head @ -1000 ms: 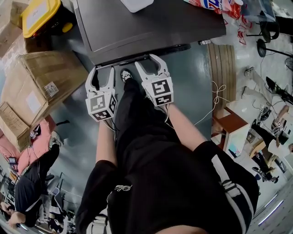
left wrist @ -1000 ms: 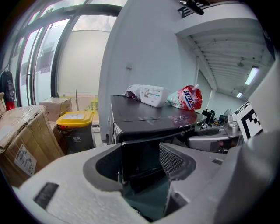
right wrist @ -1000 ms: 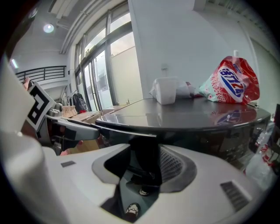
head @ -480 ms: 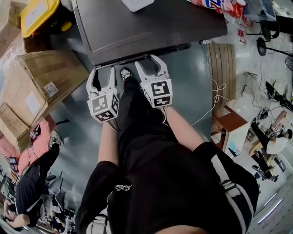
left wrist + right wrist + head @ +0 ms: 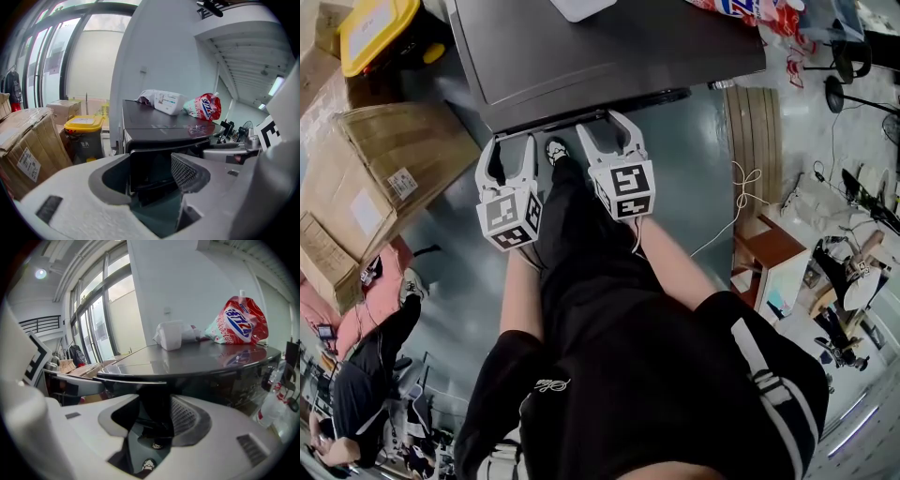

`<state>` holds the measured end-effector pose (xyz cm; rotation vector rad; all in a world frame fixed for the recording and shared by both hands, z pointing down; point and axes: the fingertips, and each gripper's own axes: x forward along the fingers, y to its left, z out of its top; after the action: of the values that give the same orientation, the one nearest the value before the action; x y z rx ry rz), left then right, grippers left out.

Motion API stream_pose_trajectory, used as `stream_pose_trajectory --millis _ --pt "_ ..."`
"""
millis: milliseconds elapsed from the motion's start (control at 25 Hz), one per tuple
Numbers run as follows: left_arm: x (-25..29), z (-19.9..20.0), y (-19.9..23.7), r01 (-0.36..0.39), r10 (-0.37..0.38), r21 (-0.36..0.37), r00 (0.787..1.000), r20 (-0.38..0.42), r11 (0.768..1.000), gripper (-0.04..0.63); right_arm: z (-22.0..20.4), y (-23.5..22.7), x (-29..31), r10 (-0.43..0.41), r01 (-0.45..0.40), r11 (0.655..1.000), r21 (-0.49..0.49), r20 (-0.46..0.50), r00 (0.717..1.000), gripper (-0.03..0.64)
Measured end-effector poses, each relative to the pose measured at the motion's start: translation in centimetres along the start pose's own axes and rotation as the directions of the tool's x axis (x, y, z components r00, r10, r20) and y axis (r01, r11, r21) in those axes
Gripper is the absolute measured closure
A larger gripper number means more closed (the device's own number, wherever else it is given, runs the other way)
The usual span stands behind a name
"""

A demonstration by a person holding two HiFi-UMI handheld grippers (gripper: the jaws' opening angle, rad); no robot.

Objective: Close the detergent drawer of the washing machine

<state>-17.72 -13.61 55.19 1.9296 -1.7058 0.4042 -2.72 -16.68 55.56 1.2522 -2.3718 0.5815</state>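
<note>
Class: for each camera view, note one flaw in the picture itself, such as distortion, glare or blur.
Head view: fisheye warping bends the floor round the dark grey washing machine. Left gripper view: the tall windows are blown out pale, and black vignetting rings the frame. Right gripper view: the red and white pouch mirrors in the machine's glossy top.

Cardboard box (image 5: 389,178), yellow-lid bin (image 5: 382,28) nr it, red pouch (image 5: 241,319) beside white pack (image 5: 171,335), white cable (image 5: 741,192) on floor (image 5: 684,159)
</note>
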Motion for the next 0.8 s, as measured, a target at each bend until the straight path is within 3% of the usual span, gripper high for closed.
stream_pose_trajectory --millis 800 --pt "0.24 0.13 0.15 0.009 -0.009 -0.013 1.000 0.001 1.000 0.314 -0.09 -0.12 0.24 -0.022 0.022 0.999 0.040 0.003 1.000 0.428"
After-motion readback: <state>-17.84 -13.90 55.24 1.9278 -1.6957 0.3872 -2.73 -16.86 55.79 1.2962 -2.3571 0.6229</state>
